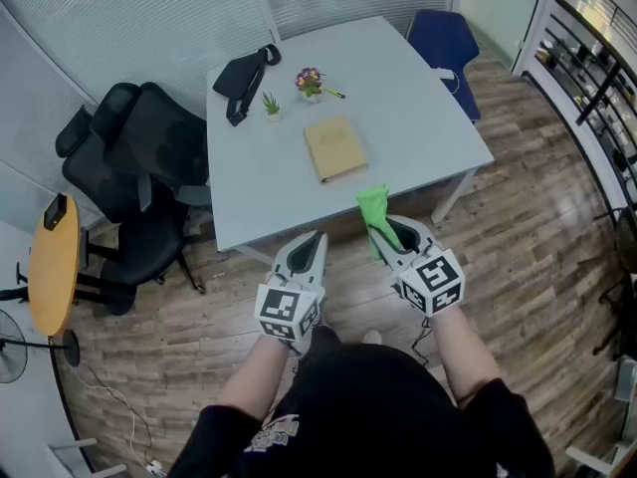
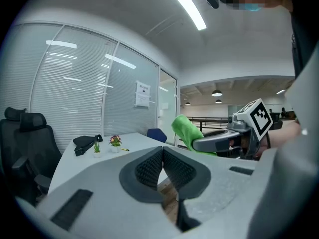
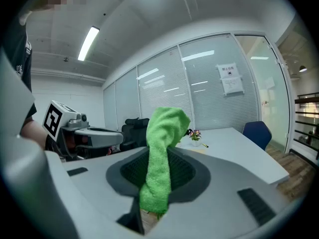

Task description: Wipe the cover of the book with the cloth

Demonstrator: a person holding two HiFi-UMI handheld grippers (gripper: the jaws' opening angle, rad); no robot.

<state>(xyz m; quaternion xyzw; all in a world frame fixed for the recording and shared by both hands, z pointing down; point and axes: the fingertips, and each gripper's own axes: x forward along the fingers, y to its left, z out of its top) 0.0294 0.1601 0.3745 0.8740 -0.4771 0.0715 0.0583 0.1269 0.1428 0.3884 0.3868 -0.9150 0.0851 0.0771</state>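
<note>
A tan book (image 1: 335,146) lies flat near the middle of the grey table (image 1: 418,108). My right gripper (image 1: 383,233) is shut on a green cloth (image 1: 373,209), which sticks up past the jaws just short of the table's near edge. In the right gripper view the cloth (image 3: 160,158) hangs between the pads. My left gripper (image 1: 315,239) is shut with nothing in it, level with the right one, in front of the table. The left gripper view shows its jaws (image 2: 162,152) pressed together, with the green cloth (image 2: 187,130) to the right.
On the table's far part lie a black bag (image 1: 244,72), a small potted plant (image 1: 271,106) and a flower pot (image 1: 310,81). Black office chairs (image 1: 129,157) stand at the left, a blue chair (image 1: 442,40) at the far right. A yellow round stool (image 1: 55,262) stands at the left edge.
</note>
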